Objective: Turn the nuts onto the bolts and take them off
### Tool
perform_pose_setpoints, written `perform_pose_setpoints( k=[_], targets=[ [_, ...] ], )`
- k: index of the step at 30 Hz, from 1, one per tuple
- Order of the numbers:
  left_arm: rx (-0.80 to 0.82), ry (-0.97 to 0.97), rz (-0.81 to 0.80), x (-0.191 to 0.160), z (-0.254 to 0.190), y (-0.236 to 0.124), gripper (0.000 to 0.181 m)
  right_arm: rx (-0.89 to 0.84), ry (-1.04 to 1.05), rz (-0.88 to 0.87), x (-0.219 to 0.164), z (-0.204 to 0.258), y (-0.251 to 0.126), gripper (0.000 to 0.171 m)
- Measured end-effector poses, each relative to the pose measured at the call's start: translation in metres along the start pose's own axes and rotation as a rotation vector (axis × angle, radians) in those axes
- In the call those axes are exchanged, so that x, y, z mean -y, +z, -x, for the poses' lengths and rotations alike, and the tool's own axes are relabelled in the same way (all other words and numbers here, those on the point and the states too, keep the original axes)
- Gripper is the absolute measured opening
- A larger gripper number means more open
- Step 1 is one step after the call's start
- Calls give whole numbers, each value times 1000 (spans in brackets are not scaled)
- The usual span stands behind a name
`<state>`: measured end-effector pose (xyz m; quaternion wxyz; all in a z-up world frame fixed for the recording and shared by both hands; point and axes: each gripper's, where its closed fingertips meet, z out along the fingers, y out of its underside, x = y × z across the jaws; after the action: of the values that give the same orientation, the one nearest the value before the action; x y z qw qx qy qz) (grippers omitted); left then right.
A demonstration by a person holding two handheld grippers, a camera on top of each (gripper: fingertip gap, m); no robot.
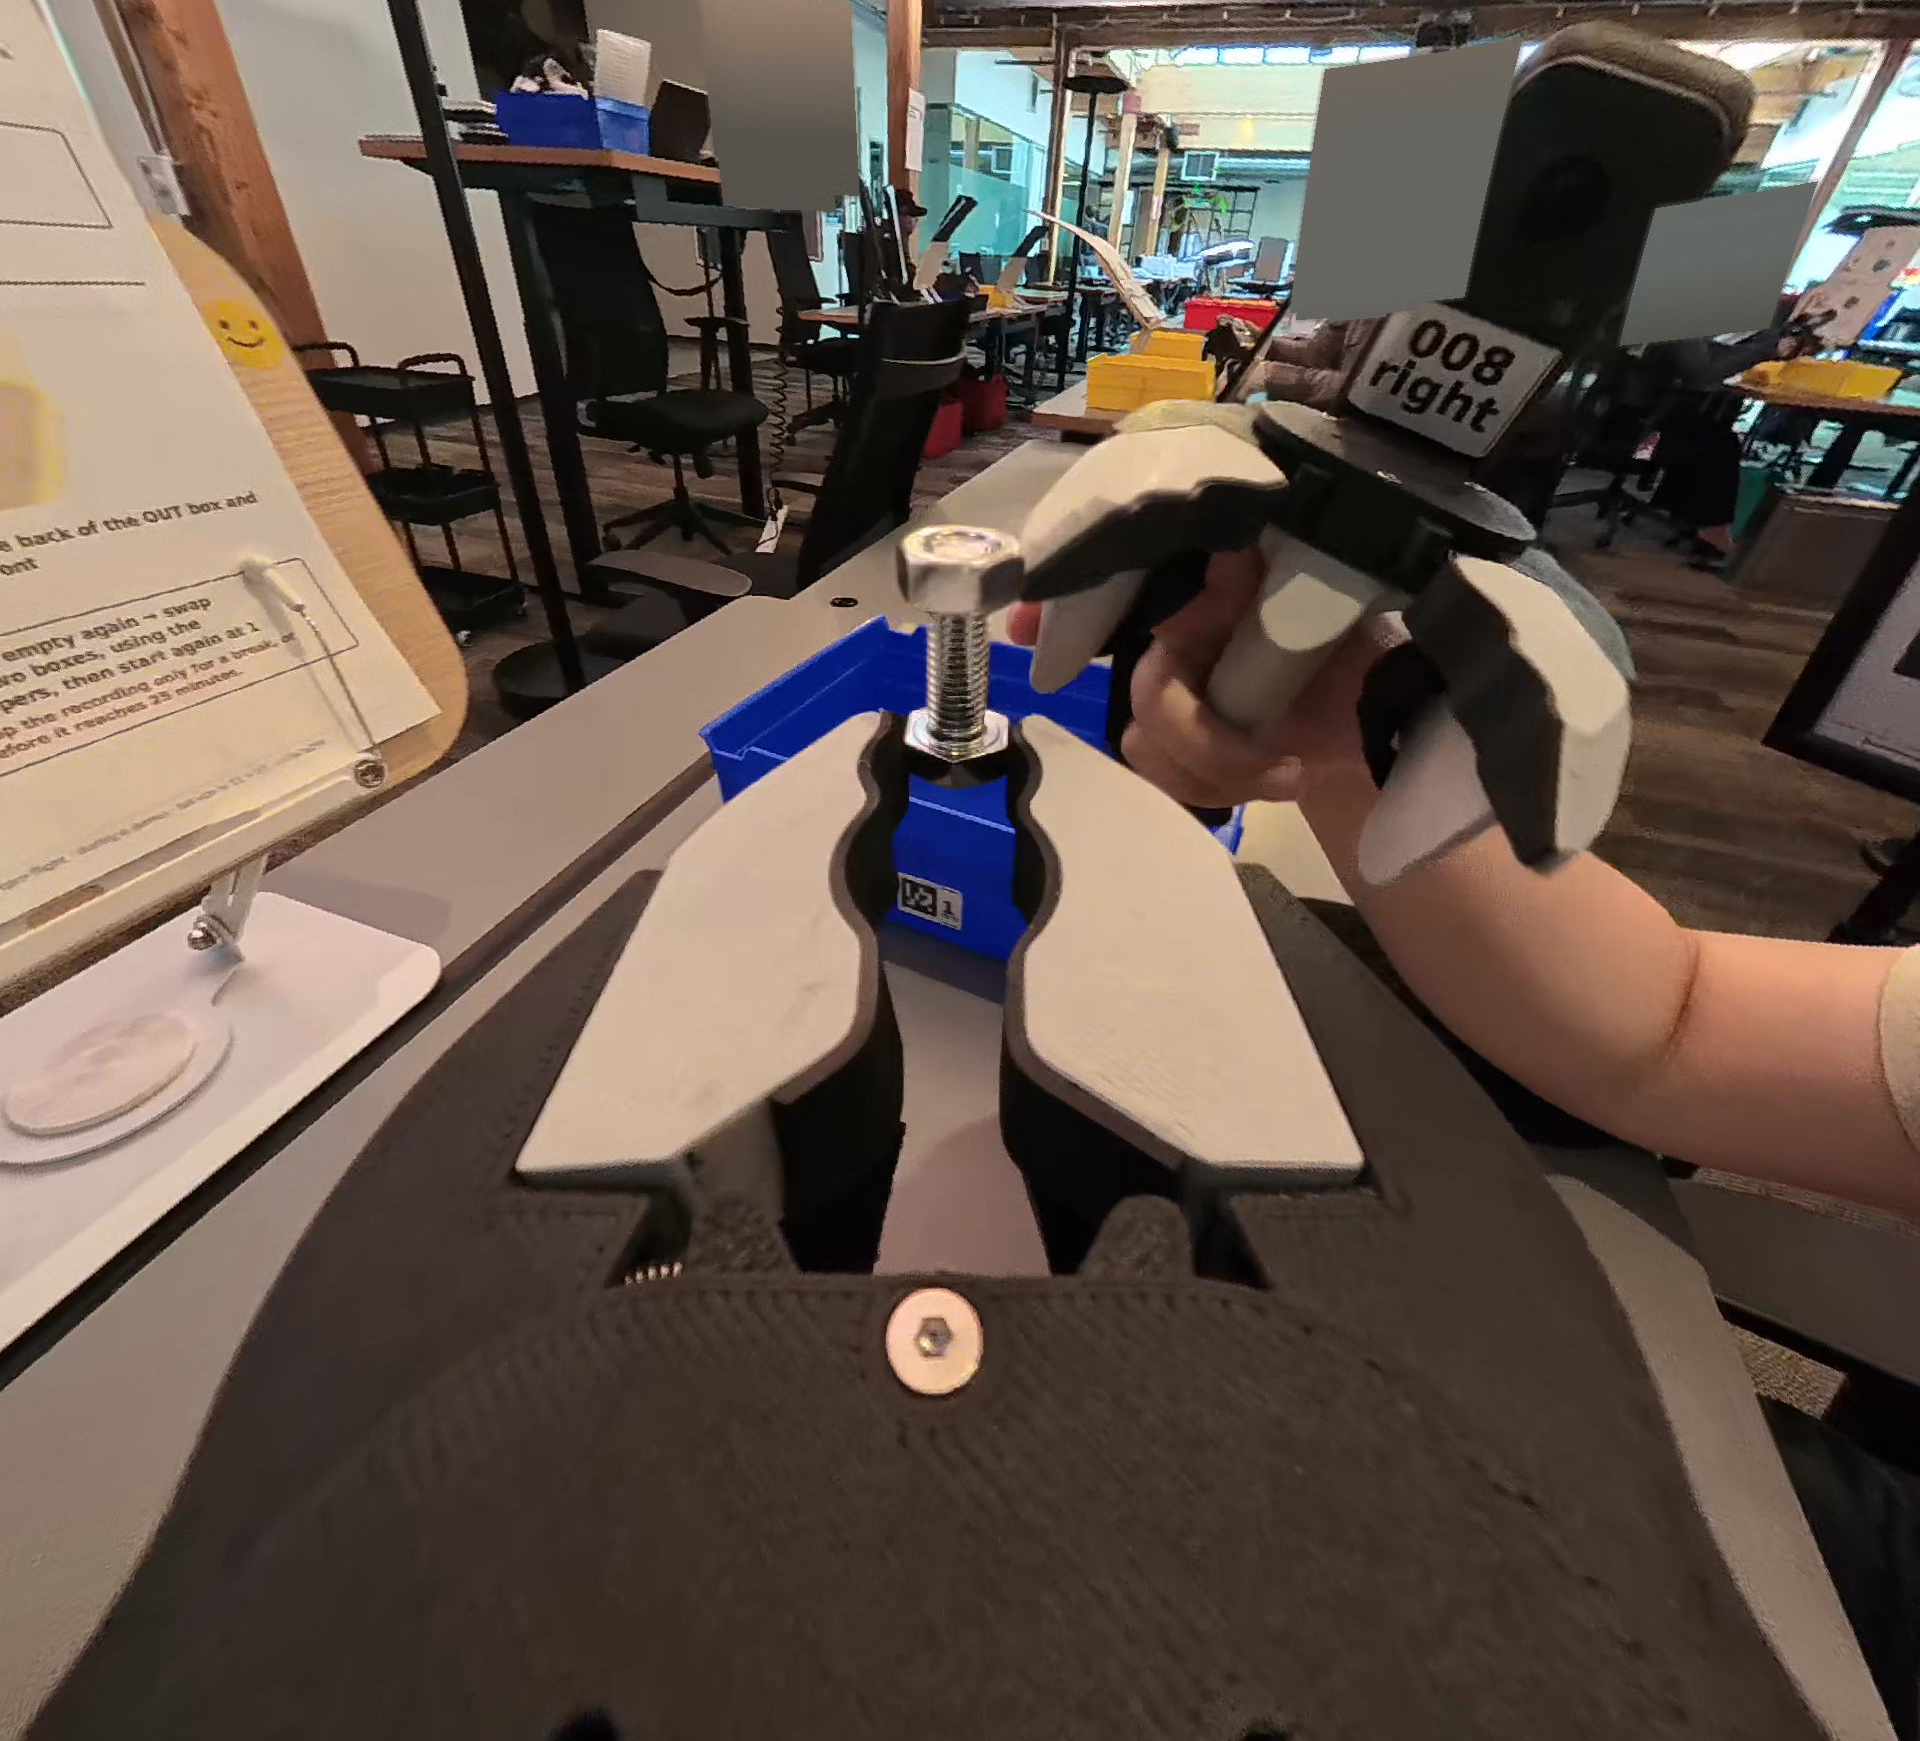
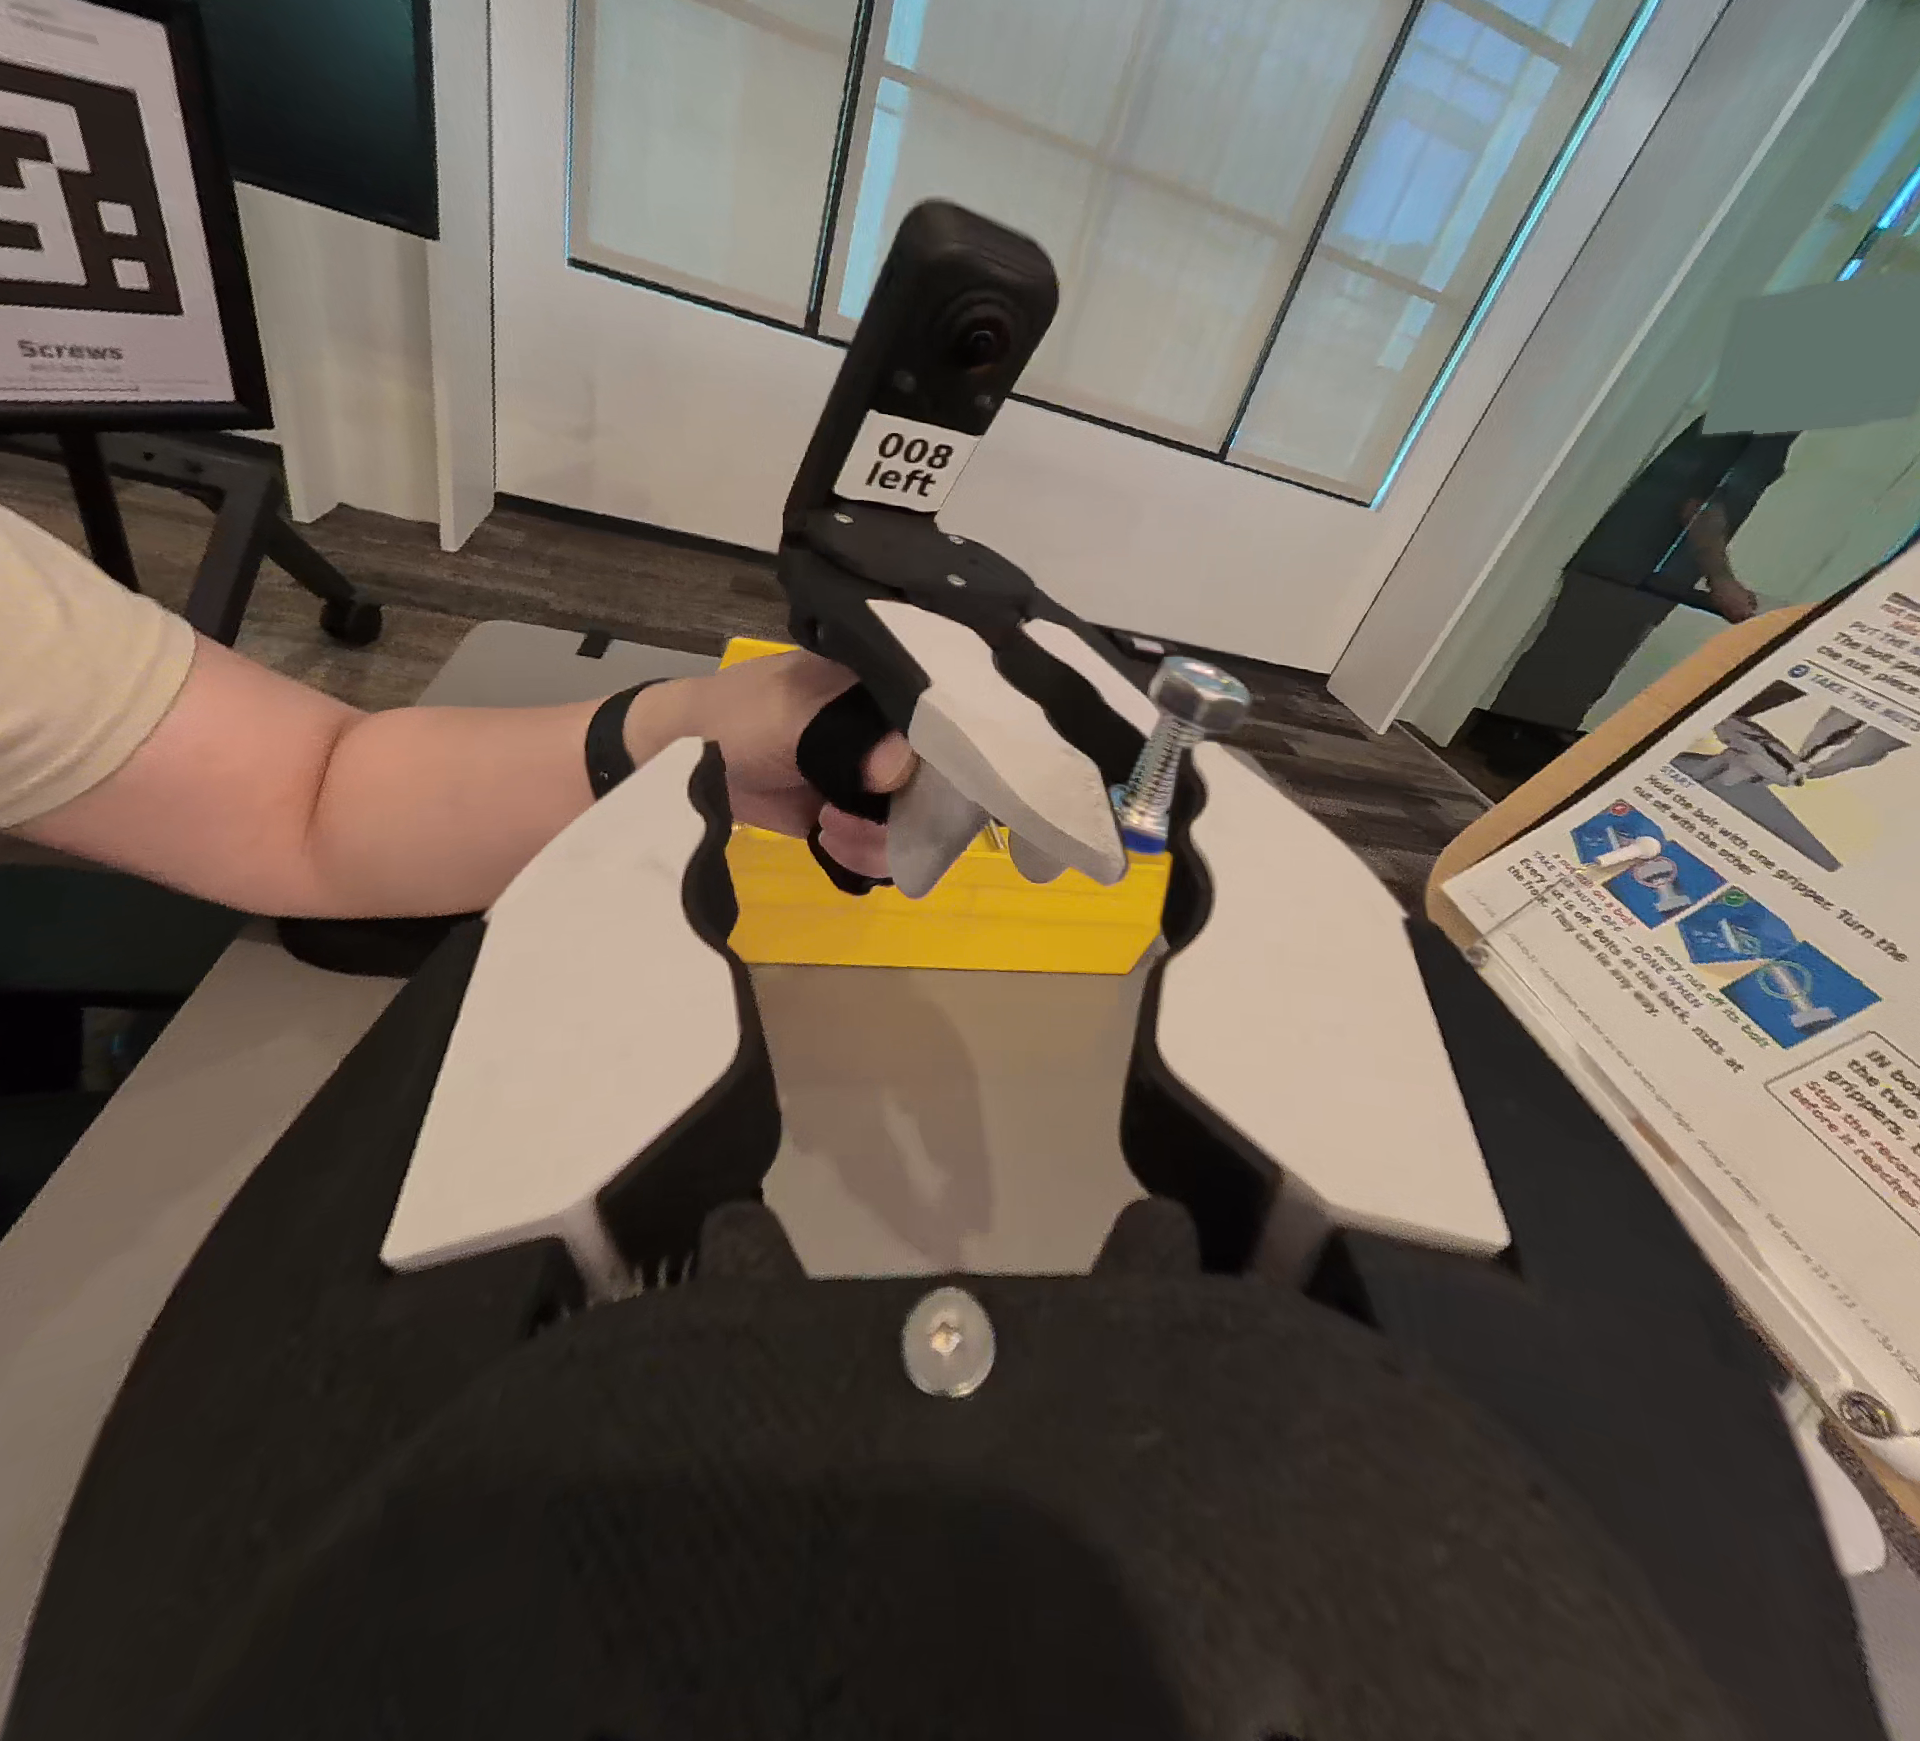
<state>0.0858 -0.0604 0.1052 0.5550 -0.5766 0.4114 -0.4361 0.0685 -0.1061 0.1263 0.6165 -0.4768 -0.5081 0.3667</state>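
In the left wrist view my left gripper [image 1: 951, 735] is shut on a hex nut [image 1: 951, 738]. A silver bolt [image 1: 956, 642] stands up from the nut, threaded into it, head on top. My right gripper [image 1: 1216, 766] is open just right of the bolt, one fingertip [image 1: 1049, 663] close beside the bolt head. In the right wrist view my own right gripper [image 2: 951, 777] is wide open and empty. The left gripper [image 2: 1091, 844] lies ahead between its fingers, and the bolt [image 2: 1174, 756] leans up by the right finger.
A blue bin [image 1: 790, 735] sits on the grey table [image 1: 582, 818] behind the left gripper. A yellow bin [image 2: 935, 928] sits ahead of the right gripper. An instruction sheet on a stand [image 1: 156, 611] is at the left; it also shows in the right wrist view [image 2: 1714, 912].
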Motion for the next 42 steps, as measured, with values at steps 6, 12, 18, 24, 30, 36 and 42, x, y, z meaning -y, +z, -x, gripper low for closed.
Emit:
perform_pose_setpoints(
  k=[6,12,18,24,30,36,42],
  targets=[
    [-74,52,46,-8,-23,11,18,-45,30,-30,0,-6,10,93],
    [22,53,21,0,-3,0,18,5,-6,8,1,3,-1,83],
    [-81,83,50,-5,-32,11,18,-35,33,-43,4,-4,5,88],
    [-9,13,17,2,-6,-2,18,19,-33,12,3,7,-4,76],
    [-70,69,51,-2,-26,6,18,-48,25,-49,7,-6,2,84],
    [9,22,32,2,-4,-2,18,39,-25,1,5,10,-4,69],
    [-78,59,51,1,-25,1,18,-45,57,-67,10,-7,-1,80]
  ],
)
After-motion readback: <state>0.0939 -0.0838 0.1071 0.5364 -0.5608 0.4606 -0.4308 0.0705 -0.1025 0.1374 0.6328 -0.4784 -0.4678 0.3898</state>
